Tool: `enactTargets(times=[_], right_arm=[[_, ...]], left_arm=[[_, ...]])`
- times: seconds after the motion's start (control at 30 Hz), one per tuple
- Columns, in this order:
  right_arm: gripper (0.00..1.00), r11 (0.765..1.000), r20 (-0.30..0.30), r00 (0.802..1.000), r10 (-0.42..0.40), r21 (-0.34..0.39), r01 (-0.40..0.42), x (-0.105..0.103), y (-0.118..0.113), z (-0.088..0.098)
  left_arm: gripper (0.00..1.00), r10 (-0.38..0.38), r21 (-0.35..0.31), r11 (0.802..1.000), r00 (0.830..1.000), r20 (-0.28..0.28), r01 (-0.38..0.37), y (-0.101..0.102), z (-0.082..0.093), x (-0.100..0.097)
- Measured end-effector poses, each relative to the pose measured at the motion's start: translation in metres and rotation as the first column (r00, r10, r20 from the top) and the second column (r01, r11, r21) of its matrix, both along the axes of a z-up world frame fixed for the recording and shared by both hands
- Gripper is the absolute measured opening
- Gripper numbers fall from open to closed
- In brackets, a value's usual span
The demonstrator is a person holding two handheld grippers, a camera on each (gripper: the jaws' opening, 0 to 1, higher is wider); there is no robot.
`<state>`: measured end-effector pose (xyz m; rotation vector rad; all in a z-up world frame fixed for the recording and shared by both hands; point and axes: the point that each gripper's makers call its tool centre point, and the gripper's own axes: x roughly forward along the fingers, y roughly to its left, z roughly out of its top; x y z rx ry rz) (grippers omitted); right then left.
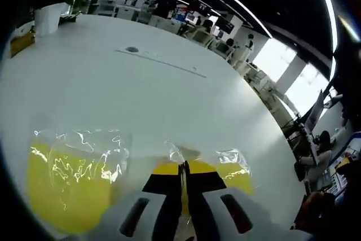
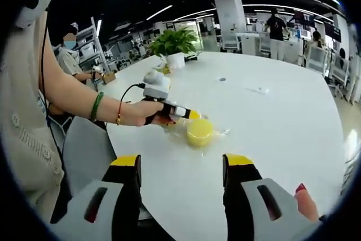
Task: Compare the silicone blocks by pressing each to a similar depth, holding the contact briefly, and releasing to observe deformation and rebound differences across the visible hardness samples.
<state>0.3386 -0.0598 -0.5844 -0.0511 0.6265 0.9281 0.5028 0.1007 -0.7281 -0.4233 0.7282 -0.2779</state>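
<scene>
Yellow silicone block under closed left tongs

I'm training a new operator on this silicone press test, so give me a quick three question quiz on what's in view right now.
1. True or false: the right gripper has its jaws spread apart.
2. The left gripper presses on a wrapped block of which colour: A red, B yellow, C blue?
3. Fill in: behind the blocks on the white table stands a potted ____.

Key: 1 true. 2 B. 3 plant.
</scene>
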Motion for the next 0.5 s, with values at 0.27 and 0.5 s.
enactTargets(times=[0.27, 0.5], right_arm=[[0.53, 1.0, -0.002, 1.0, 0.008, -0.003, -0.008, -0.003, 0.005, -0.001], [0.53, 1.0, 0.004, 1.0, 0.005, 0.0, -0.005, -0.005, 0.007, 0.004]], left_arm=[[0.08, -0.023, 0.055, 0.998, 0.999, 0.04, 0.021, 0.005, 0.005, -0.001], [0.14, -0.07, 0.115, 0.991, 0.995, 0.07, 0.061, 0.006, 0.011, -0.006]])
